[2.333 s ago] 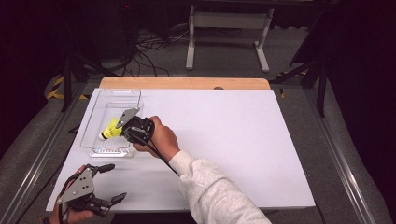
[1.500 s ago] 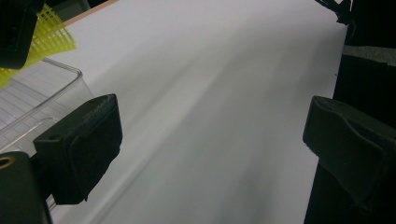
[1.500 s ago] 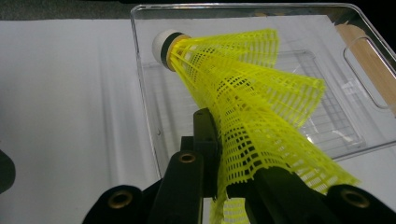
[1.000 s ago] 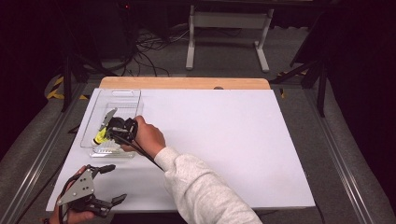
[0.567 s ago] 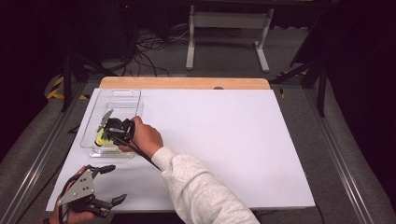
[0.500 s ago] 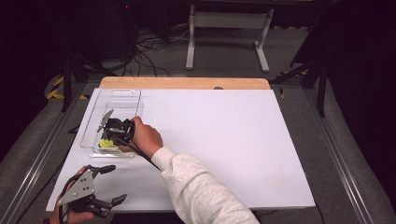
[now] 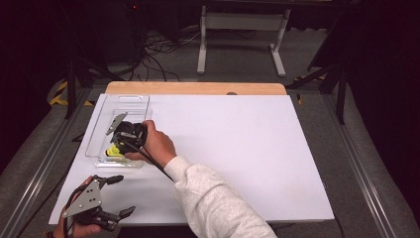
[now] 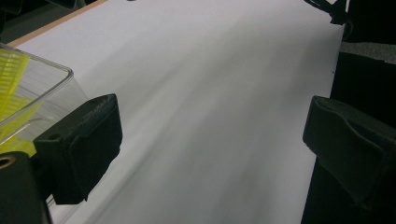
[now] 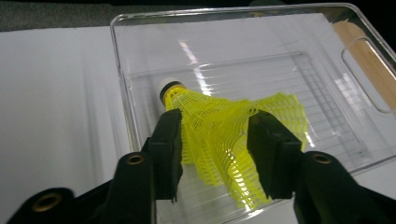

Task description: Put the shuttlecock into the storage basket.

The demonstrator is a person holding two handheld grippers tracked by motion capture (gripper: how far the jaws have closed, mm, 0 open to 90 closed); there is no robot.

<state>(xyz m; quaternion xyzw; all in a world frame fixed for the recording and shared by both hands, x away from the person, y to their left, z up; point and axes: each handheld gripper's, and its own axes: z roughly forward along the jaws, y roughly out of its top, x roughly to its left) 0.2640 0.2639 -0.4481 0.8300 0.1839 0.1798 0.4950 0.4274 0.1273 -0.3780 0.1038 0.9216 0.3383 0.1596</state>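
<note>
One shuttlecock (image 9: 219,126), yellow mesh skirt with a white cork tip; it lies on its side on the floor of the clear plastic tray (image 9: 140,21); in the right gripper view its long axis runs from the cork at upper left to the flared skirt at lower right, so the tip points toward the tray's left wall and a little away from you; the skirt looks crumpled and splayed, not a clean cone. In the high view the shuttlecock (image 7: 115,150) shows as a yellow patch in the near end of the tray (image 7: 99,124), at the left rear of the white bench (image 7: 257,148).

Your right gripper (image 9: 215,140) reaches into the tray with a jaw on each side of the skirt; the jaws have just been opening; the skirt still sits between them, the left jaw right up against the mesh, a narrow gap at the right one; I read this as released, no longer pinched. In the high view the right gripper (image 7: 126,136) is over the tray's near end.

Your left gripper (image 7: 104,198) rests at the near left corner of the bench, jaws spread wide, nothing between them; its own view shows bare white surface between the jaws and the tray corner (image 8: 42,88) at left.

Count: one shuttlecock, one tray, two grippers.
</note>
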